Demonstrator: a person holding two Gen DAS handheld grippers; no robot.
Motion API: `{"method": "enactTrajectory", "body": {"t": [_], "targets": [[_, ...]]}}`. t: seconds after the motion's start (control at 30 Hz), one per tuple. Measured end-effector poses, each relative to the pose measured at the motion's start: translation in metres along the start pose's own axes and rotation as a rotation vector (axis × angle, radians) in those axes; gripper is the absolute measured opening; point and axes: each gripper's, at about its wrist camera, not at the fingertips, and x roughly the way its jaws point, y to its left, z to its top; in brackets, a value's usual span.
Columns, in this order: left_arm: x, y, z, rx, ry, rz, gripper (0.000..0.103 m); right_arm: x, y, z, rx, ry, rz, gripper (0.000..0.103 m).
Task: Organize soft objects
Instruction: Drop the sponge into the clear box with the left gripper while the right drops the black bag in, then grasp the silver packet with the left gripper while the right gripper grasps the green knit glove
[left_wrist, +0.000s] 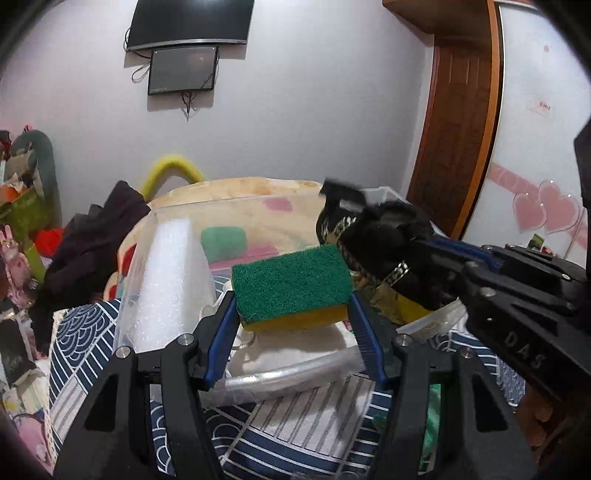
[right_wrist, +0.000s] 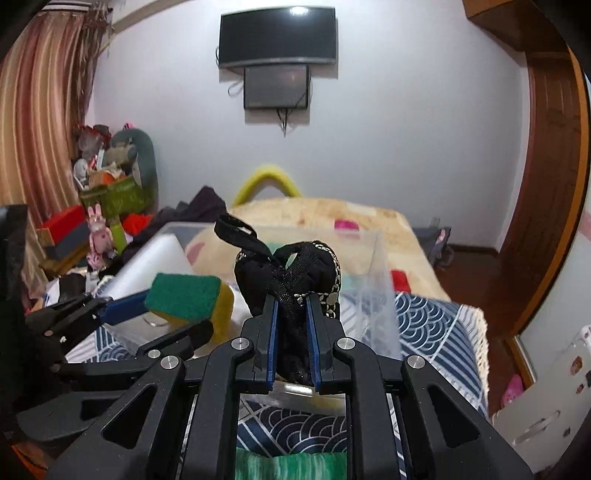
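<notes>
Left tongs pinch a green-and-yellow sponge at frame centre, above the clear plastic bin. Right tongs pinch a black fabric pouch at centre, beside the sponge.

**What the views hide**

The black pouch hides most of the clear bin interior behind it. A green cloth is cut off at the bottom edge. The pouch's strap is blurred.
</notes>
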Motion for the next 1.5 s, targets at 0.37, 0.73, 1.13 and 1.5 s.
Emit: {"method": "enactTrajectory", "body": {"t": [0.37, 0.73, 1.13, 1.5], "targets": [[0.0, 0.006, 0.0, -0.031, 0.02, 0.013, 0.072, 0.006, -0.002, -0.003, -0.015, 0.071, 0.004, 0.017], [-0.022, 0.008, -0.002, -0.058, 0.023, -0.035, 0.083, -0.013, -0.015, -0.005, 0.003, 0.052, 0.013, 0.048], [-0.073, 0.007, -0.01, -0.029, -0.074, 0.027, 0.103, -0.05, -0.022, -0.017, 0.016, -0.032, -0.006, 0.072], [-0.063, 0.013, -0.058, -0.028, 0.091, 0.002, 0.103, -0.042, -0.023, -0.06, 0.033, 0.073, -0.014, 0.08]]}}
